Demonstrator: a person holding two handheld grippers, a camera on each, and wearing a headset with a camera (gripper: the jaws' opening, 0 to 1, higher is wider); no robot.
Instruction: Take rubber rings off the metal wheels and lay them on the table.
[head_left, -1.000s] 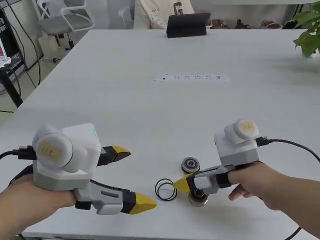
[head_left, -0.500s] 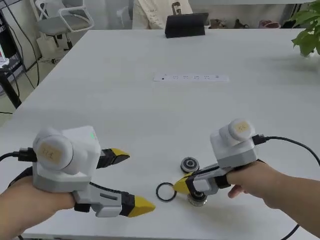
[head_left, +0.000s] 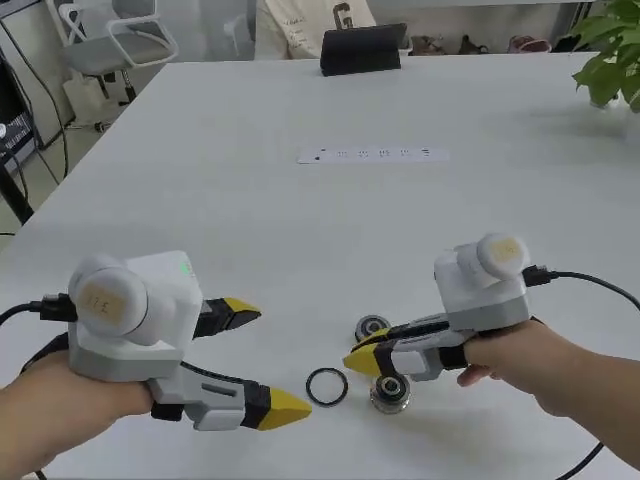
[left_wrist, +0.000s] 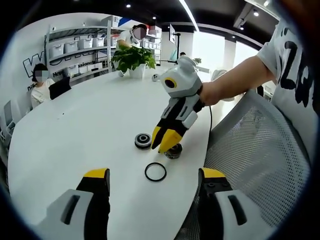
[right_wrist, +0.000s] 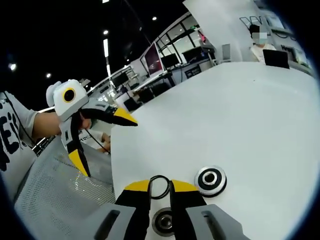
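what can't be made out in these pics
- The near wheel: whether it wears a ring like the loose rubber ring beside it. The right gripper has its fingers over the wheel's top in the head view and left gripper view.
- The right gripper: shut or a crack open, and whether its fingers touch that wheel.
- The power strip markings: too small, head view.

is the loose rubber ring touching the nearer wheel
Apart. The head view shows a strip of bare table between the rubber ring and the nearer metal wheel.
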